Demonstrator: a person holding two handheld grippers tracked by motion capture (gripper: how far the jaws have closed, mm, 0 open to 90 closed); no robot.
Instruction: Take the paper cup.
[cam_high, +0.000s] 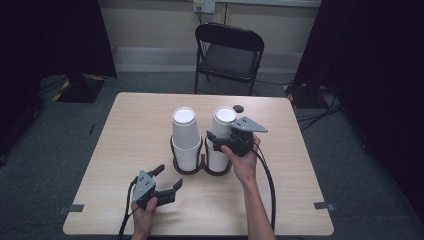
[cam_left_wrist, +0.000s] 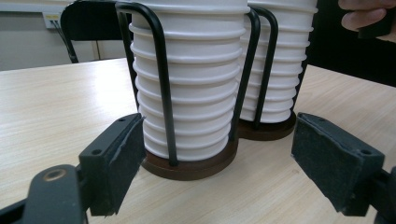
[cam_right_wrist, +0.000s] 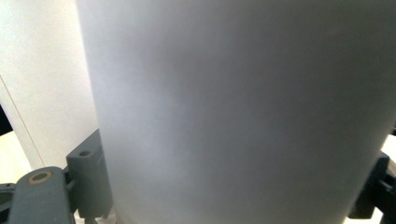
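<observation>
Top cup (cam_high: 223, 121) of right stack between right gripper (cam_high: 220, 141) jaws, clamped.

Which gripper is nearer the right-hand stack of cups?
The right gripper: its jaws sit around the top cup of the right-hand stack of cups. The left gripper is open, low over the table, short of the left-hand stack.
</observation>
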